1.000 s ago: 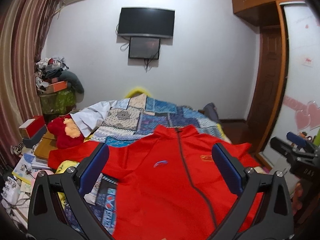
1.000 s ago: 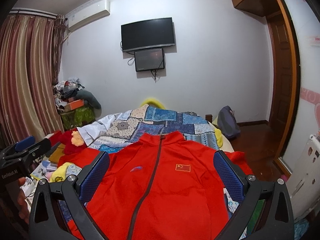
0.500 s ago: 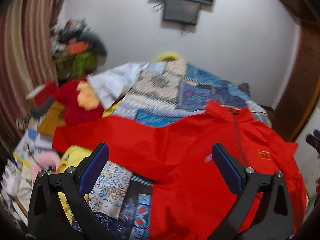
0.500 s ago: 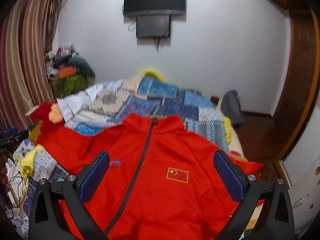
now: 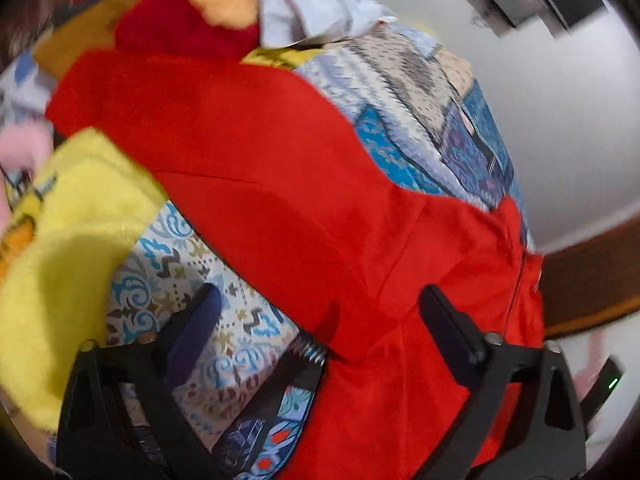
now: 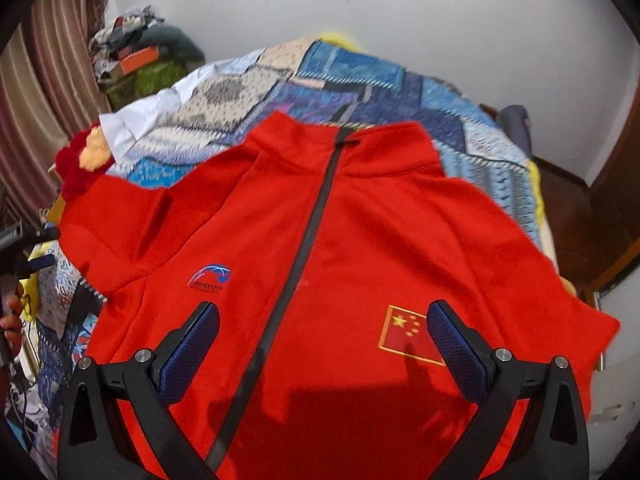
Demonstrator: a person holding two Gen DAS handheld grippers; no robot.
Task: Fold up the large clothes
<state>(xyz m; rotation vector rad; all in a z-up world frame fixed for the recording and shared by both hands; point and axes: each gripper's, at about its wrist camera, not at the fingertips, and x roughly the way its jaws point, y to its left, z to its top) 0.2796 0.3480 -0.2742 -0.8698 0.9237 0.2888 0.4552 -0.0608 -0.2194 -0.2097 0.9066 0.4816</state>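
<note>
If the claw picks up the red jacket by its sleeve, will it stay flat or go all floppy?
Probably floppy: the red jacket lies soft and creased at the sleeve, so the rest would likely dangle. It looks thin, so likely light. The open left claw might slip on smooth fabric.

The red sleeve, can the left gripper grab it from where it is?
Probably yes. The left gripper is open right above the jacket's sleeve, and nothing lies on top of it.
</note>
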